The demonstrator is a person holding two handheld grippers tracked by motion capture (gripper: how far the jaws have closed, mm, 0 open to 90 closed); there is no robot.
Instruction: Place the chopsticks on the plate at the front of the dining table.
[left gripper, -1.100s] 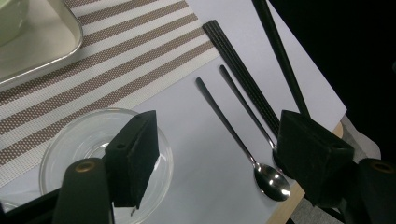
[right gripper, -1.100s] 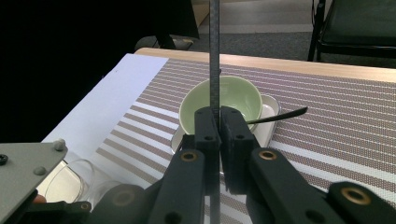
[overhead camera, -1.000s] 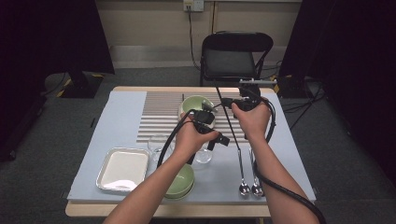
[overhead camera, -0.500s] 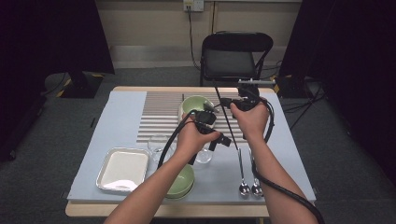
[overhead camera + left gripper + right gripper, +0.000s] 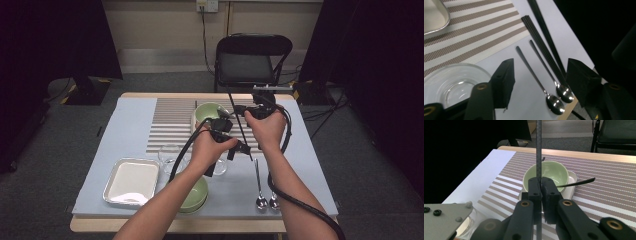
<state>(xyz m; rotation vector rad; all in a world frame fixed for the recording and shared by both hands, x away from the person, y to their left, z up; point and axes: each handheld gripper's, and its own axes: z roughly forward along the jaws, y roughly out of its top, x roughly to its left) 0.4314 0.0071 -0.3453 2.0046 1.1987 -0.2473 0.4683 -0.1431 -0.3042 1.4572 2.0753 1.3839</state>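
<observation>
1. While the right gripper pinches 1 black chopstick upright between closed jaws, a green bowl sits beyond it on the striped mat.
2. Left gripper: jaws have just been narrowing, nothing clamped; 2 spoons and a second chopstick lie between them on the table.
3. A glass stands beside its left jaw.
</observation>
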